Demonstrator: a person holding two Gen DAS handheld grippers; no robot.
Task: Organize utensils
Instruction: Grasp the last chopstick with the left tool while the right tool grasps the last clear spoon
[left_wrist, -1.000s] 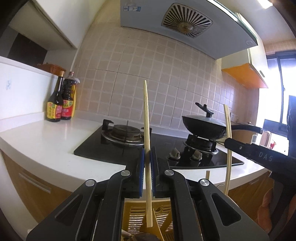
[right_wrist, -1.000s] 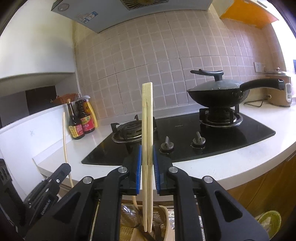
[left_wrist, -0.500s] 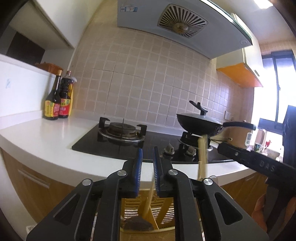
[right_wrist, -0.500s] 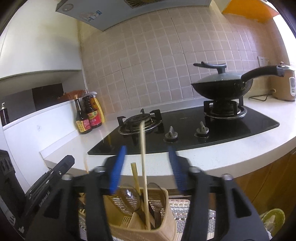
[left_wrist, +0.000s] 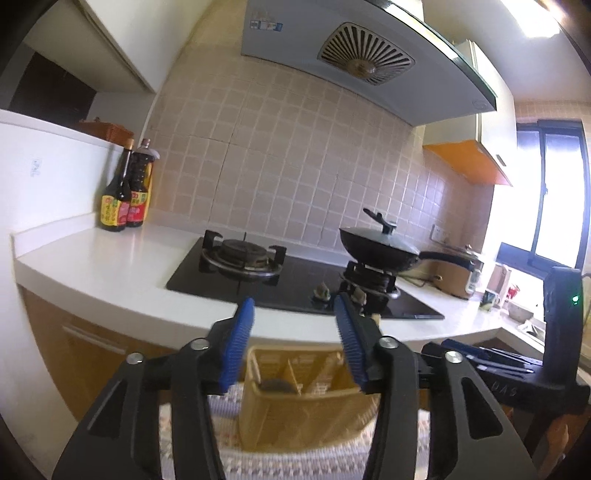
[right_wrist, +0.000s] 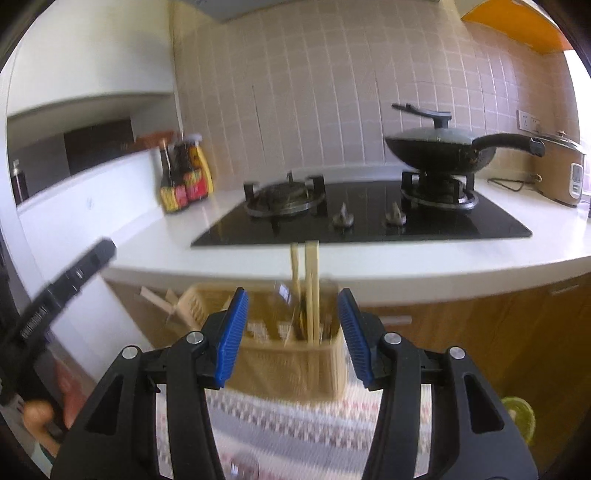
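A yellow slotted utensil basket (left_wrist: 295, 402) stands on a patterned mat just beyond my left gripper (left_wrist: 293, 343), which is open and empty. The basket also shows in the right wrist view (right_wrist: 280, 354), with pale wooden chopsticks (right_wrist: 312, 288) standing upright in it. My right gripper (right_wrist: 291, 334) is open and empty, its blue pads on either side of the basket. A dark spoon-like utensil (left_wrist: 275, 386) lies inside the basket. The right gripper's black body (left_wrist: 517, 373) shows at the right of the left wrist view.
A white counter (left_wrist: 110, 266) holds a black gas hob (left_wrist: 295, 284), a lidded black wok (left_wrist: 380, 247), sauce bottles (left_wrist: 125, 195) at the left, and a rice cooker (right_wrist: 569, 173) at the far right. A range hood (left_wrist: 362, 55) hangs above.
Both grippers opened and let go of their chopsticks, which dropped into the basket. Both grippers pulled back from the basket.
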